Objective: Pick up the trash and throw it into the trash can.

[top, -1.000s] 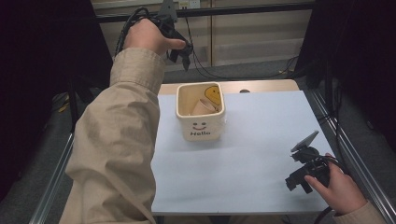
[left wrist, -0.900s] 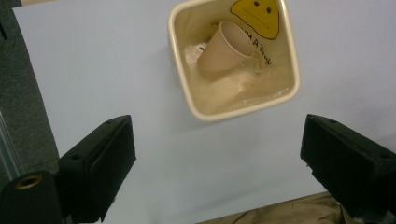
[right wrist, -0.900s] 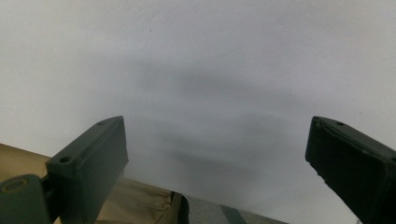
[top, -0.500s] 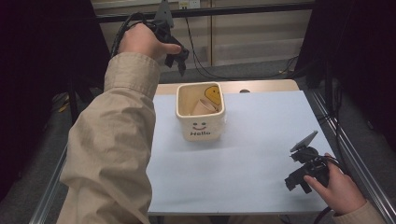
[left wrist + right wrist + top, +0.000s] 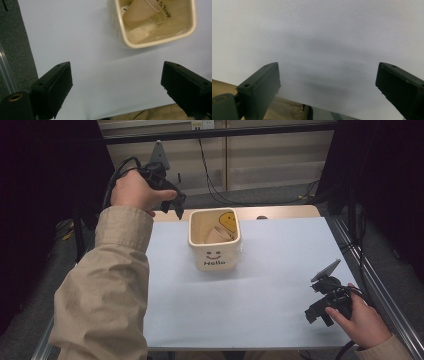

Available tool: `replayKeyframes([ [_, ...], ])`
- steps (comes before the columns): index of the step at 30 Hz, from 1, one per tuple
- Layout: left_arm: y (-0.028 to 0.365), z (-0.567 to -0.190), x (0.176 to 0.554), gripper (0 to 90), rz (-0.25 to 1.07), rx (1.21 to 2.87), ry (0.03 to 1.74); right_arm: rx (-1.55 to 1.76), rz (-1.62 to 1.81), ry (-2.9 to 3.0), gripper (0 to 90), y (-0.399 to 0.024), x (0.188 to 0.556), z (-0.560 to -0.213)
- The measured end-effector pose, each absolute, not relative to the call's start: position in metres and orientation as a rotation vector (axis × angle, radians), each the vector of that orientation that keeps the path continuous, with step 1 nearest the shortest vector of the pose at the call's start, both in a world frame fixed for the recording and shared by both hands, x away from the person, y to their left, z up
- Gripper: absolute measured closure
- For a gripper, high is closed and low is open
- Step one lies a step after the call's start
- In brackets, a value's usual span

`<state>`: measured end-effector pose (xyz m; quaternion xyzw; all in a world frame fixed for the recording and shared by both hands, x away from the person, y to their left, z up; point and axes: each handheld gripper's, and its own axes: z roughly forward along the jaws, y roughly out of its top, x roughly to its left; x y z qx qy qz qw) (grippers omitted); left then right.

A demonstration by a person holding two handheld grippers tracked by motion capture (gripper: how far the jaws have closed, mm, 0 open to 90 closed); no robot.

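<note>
Cup (image 5: pixel 215 243), cream with "Hello" on its near face, stands far-centre on the pale sheet (image 5: pixel 260 295); its crumpled contents are hard to identify. Left gripper (image 5: pixel 172 206) hangs far-left of it, jaws wide. Right gripper (image 5: pixel 320 311), near-right, is likewise wide and empty.

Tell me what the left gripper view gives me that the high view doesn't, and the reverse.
Left gripper view alone: the left gripper with jaws wide apart and empty, plus black lettering on the paper cup inside the bin. High view alone: the bin's "Hello" smiley front, and the right gripper low near the table's right edge. Both share the cream bin on the pale blue table surface.
</note>
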<state>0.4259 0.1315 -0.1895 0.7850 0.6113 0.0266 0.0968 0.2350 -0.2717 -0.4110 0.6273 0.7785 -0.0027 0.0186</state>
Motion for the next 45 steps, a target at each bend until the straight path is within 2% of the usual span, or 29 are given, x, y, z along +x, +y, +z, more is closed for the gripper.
replayKeyframes([
  [25,0.179,-0.276,0.379,8.8,0.015,2.310,1.803,1.921,0.021,2.421,5.5,-0.268,0.232,-0.412],
  [45,0.210,-0.372,0.338,8.4,-0.034,2.303,1.904,1.913,0.024,2.429,5.6,-0.267,0.231,-0.412],
])
